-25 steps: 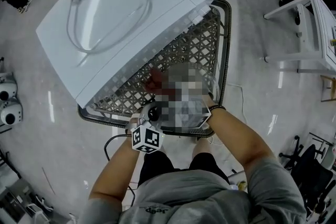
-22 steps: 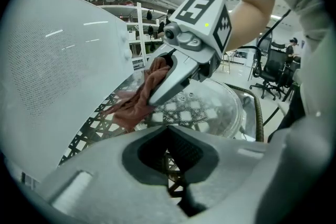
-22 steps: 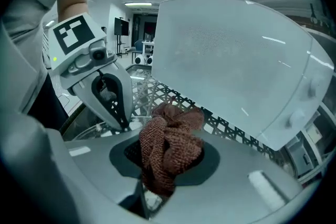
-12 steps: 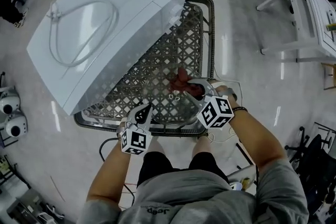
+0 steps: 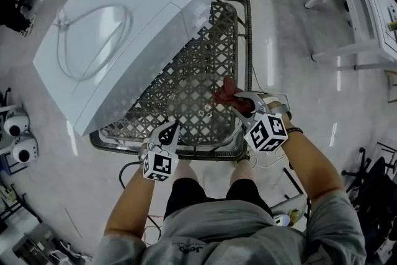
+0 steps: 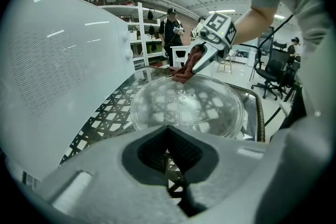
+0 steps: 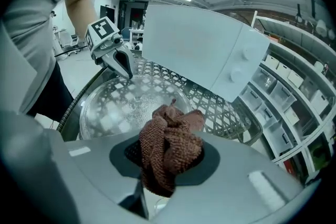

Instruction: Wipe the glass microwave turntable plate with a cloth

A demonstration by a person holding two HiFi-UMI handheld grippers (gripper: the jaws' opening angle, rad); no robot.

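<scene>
The clear glass turntable plate [image 6: 186, 105] [image 7: 118, 107] lies flat on a metal lattice table [image 5: 208, 56], in front of a white microwave [image 5: 124, 28]. In the head view the plate is hard to make out. My right gripper [image 5: 239, 99] [image 7: 170, 162] is shut on a bunched red-brown cloth [image 7: 170, 144] [image 5: 225, 95]. It holds the cloth at the plate's right edge, where the cloth [image 6: 181, 75] touches the rim. My left gripper [image 5: 169, 132] [image 6: 170, 165] is shut with nothing between its jaws. Its tips [image 7: 126, 70] rest by the opposite rim.
The microwave [image 7: 199, 44] covers the table's far left part. The table's tubular rim [image 5: 248, 59] runs along its right side. Around the table are a white bench [image 5: 366, 15], office chairs [image 6: 273, 68], shelves [image 7: 294, 92], a cable on the floor and a standing person [image 6: 170, 29].
My right gripper has carried the cloth from over the plate's middle out to the plate's right edge. The left gripper has barely moved.
</scene>
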